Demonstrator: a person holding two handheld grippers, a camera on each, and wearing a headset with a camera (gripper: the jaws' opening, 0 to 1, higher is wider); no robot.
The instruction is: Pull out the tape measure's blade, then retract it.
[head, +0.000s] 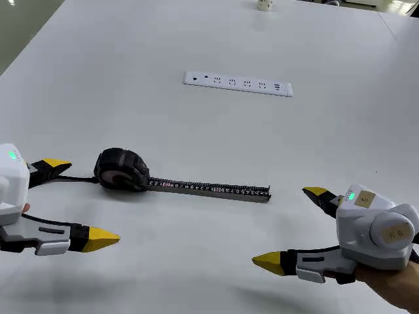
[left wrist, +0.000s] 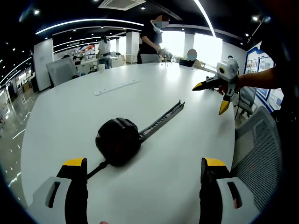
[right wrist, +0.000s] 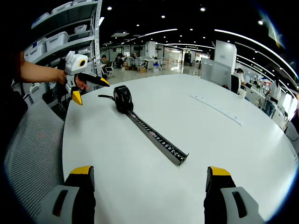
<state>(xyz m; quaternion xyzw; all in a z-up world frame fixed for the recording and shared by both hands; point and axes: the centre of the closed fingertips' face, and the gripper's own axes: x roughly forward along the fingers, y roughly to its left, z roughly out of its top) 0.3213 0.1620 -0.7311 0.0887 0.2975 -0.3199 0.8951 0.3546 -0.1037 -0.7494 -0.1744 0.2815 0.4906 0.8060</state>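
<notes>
A black tape measure (head: 121, 170) lies on the white table (head: 216, 39) with its dark blade (head: 209, 189) pulled out to the right and lying flat. My left gripper (head: 72, 199) stands open just left of the case, touching nothing. My right gripper (head: 294, 226) is open a short way right of the blade's tip (head: 267, 193). In the left gripper view the case (left wrist: 117, 140) sits between and ahead of the yellow fingertips (left wrist: 74, 163). In the right gripper view the blade (right wrist: 156, 136) runs from the case (right wrist: 123, 98) toward me.
A white power strip (head: 237, 84) lies farther back on the table. A small white object (head: 264, 5) stands at the far edge. People stand and sit beyond the table (left wrist: 154, 39). A grey mesh chair (right wrist: 32, 140) is beside the table.
</notes>
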